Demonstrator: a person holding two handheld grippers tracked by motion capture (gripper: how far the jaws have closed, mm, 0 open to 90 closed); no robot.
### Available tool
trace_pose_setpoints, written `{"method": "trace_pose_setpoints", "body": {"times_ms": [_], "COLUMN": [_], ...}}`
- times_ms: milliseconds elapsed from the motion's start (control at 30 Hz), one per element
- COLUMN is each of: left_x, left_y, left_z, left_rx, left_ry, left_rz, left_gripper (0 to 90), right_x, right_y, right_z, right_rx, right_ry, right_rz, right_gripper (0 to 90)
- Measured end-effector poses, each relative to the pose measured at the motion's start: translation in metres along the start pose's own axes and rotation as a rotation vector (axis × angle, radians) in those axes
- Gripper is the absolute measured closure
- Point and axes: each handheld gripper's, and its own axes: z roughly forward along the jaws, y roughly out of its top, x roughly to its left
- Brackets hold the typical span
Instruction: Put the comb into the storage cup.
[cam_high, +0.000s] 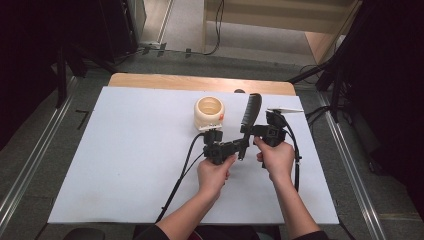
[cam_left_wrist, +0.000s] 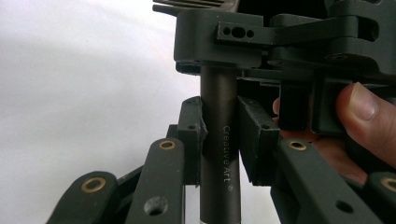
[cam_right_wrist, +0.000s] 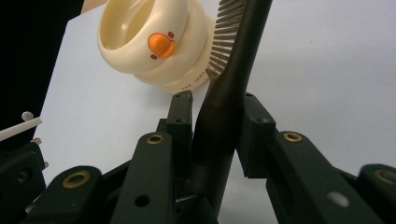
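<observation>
A dark hairbrush (cam_high: 251, 110) hangs above the white table, its bristled head pointing away from the person. My left gripper (cam_high: 241, 147) reaches in from the left and is shut on the lower handle (cam_left_wrist: 219, 140), which bears the words "Creative Art". Both pads (cam_left_wrist: 191, 126) press the handle. My right gripper (cam_high: 248, 131) comes from the right and is shut on the brush neck (cam_right_wrist: 229, 107), just below the bristles (cam_right_wrist: 224, 37). A cream cup with an orange duck beak (cam_high: 209, 113) stands upright behind the grippers, close to the brush head (cam_right_wrist: 154, 42).
The white table top (cam_high: 125, 150) has a wooden strip (cam_high: 200, 82) along its far edge. Cables trail from both grippers toward the near edge (cam_high: 180, 175). Dark stands and more cables sit on the floor around the table.
</observation>
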Motion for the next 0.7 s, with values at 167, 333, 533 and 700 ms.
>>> {"method": "trace_pose_setpoints", "body": {"times_ms": [167,333,533,700], "left_x": [-0.0003,-0.0013,-0.004,-0.0039], "left_y": [0.0002,-0.0003,0.0018,0.0044], "left_z": [-0.0002,-0.0006,-0.0046,-0.0096], "left_rx": [0.002,0.012,0.024,0.048], "left_ry": [-0.002,0.0,0.004,0.009], "left_rz": [-0.002,0.004,0.024,0.037], "left_gripper": [72.7,71.8,69.6,65.6], "right_x": [0.0011,0.0023,0.0017,-0.0003], "right_y": [-0.0002,-0.0005,0.0,0.0007], "right_z": [0.0,0.0,0.0001,-0.0026], "right_rx": [-0.004,0.001,0.002,-0.004], "right_ry": [0.004,0.004,-0.009,-0.016], "right_rz": [-0.001,-0.008,-0.024,-0.03], "right_gripper": [68.6,69.2,69.8,69.8]}}
